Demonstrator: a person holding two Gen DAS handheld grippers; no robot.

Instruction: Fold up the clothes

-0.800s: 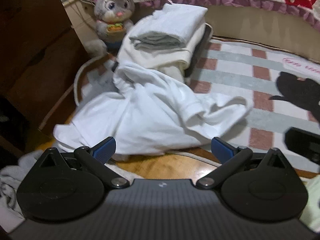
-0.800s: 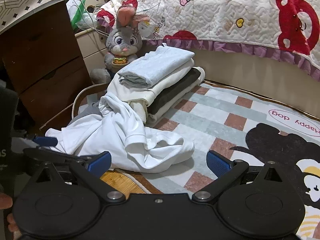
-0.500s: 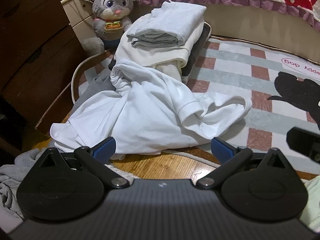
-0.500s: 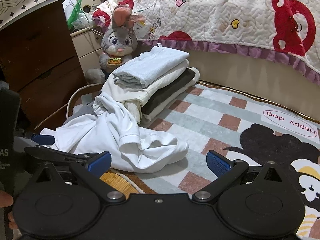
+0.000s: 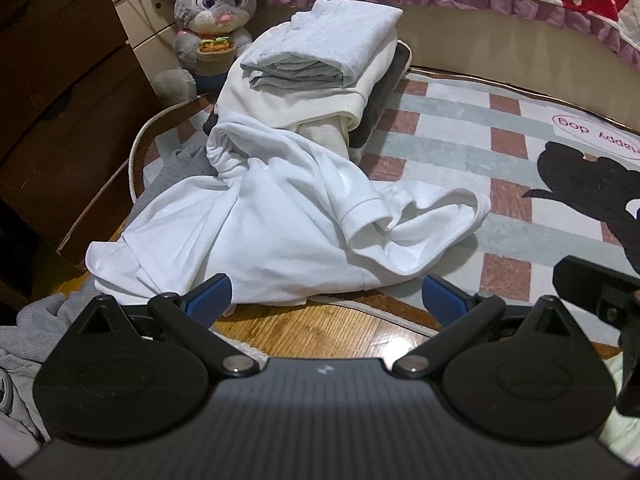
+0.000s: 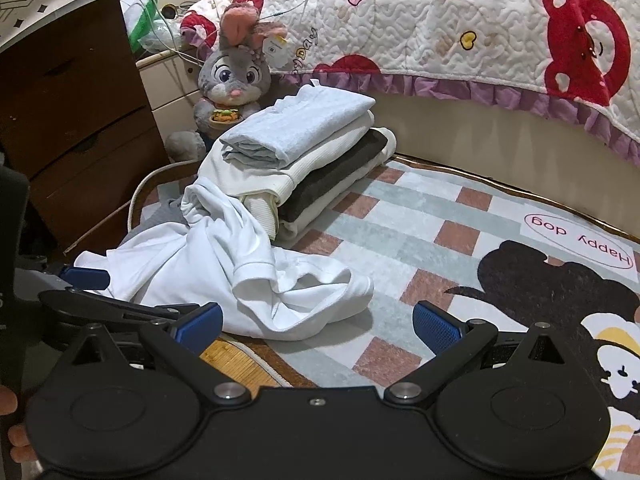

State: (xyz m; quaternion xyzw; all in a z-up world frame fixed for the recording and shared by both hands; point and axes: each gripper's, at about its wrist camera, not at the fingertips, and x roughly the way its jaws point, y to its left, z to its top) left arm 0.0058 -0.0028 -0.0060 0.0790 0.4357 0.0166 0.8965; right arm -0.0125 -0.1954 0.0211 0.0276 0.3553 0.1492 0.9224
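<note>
A crumpled white shirt lies on the checked rug, leaning against a stack of folded clothes. The right wrist view shows the same white shirt and the folded stack. My left gripper hovers open just in front of the shirt's near edge, with nothing between its blue pads. Near the rug's front edge my right gripper is open too, its left pad close to the shirt's hem. The left gripper also shows at the left of the right wrist view.
A grey plush rabbit sits behind the stack beside a dark wooden drawer unit. A quilted bedspread hangs over the bed side at the back. Grey clothing lies at the left on the wooden floor. A white cable curves along the rug.
Both grippers have edged closer to the white shirt and the stack, which appear slightly larger. Jaws stayed open and the clothes have not moved.
</note>
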